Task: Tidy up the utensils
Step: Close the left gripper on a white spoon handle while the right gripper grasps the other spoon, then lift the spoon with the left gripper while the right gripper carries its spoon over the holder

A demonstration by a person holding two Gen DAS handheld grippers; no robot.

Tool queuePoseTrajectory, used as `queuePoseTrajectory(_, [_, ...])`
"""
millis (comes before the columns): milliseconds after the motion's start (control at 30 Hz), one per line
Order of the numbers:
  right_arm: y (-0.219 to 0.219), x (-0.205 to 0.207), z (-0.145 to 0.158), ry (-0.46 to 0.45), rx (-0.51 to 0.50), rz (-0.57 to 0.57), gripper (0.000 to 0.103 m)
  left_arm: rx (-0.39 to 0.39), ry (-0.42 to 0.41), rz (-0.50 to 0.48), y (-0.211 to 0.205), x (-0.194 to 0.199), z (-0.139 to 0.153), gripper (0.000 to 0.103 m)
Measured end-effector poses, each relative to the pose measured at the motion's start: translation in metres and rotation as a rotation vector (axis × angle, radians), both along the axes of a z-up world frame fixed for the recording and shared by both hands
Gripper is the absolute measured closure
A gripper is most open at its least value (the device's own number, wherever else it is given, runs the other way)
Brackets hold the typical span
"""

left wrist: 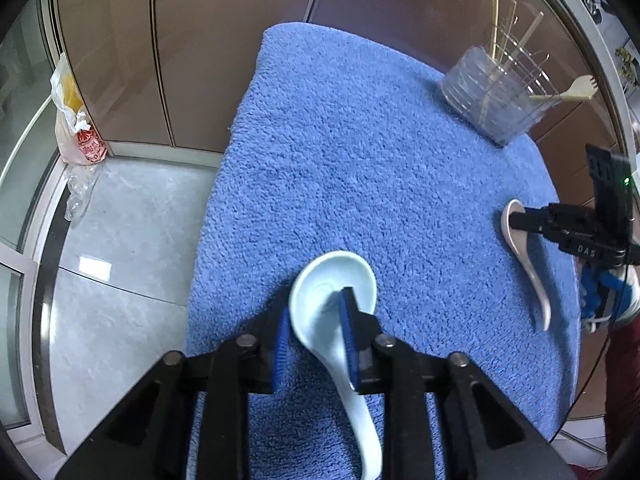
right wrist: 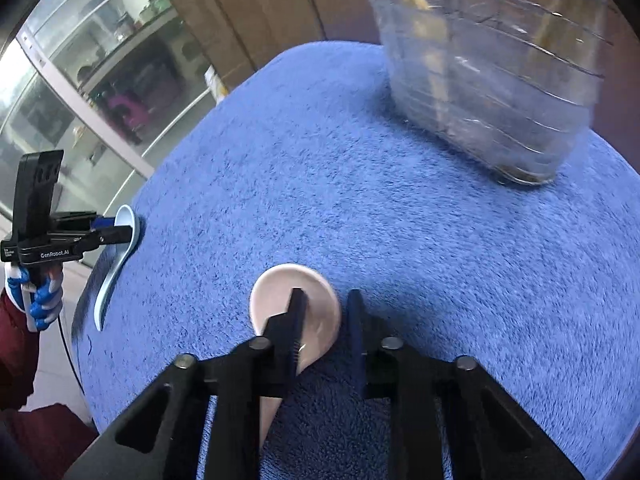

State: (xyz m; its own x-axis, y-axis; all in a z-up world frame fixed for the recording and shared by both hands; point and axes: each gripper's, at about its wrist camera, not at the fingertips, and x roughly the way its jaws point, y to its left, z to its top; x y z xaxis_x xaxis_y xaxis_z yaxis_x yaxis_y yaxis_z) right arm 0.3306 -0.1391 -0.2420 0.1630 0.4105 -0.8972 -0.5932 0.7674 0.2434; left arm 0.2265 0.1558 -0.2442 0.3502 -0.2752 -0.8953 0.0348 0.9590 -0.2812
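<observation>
A pale blue ceramic spoon (left wrist: 320,280) lies on the blue towel (left wrist: 360,160). My left gripper (left wrist: 314,308) is shut on it: one blue pad sits inside the bowl, the other against its outer left wall. To the right a pink spoon (left wrist: 536,280) lies with my right gripper (left wrist: 514,220) over its bowl. In the right wrist view that gripper (right wrist: 326,294) pinches the right rim of the pink spoon (right wrist: 280,284), one finger inside the bowl. The left gripper (right wrist: 120,232) and the blue spoon (right wrist: 116,268) show at the far left.
A clear ribbed holder (left wrist: 488,96) stands at the towel's far right corner, with chopsticks (left wrist: 496,20) and a wooden fork (left wrist: 576,90) in it. A plastic bag (left wrist: 76,120) leans in the floor corner at left. A gloved hand (right wrist: 40,300) holds the left gripper's handle.
</observation>
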Motion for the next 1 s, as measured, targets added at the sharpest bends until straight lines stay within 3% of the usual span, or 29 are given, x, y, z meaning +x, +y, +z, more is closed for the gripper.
queuePoseTrajectory(167, [0.014,-0.013,0.008,-0.043,-0.059,0.045,0.096,0.002,-0.009,0.01,-0.002,-0.005,0.004,0.095])
queuePoseTrajectory(367, [0.017,-0.038,0.016,-0.122,-0.092,0.023,0.096,0.002,-0.06,0.039,-0.002,-0.018,0.017,0.096])
queuePoseTrajectory(667, [-0.004,-0.086,0.054,-0.294,-0.025,-0.106,0.096,-0.041,-0.214,0.077,-0.004,-0.052,0.063,0.096])
queuePoseTrajectory(1000, [-0.04,-0.148,0.097,-0.468,0.038,-0.241,0.096,-0.069,-0.339,0.095,-0.02,-0.091,0.094,0.096])
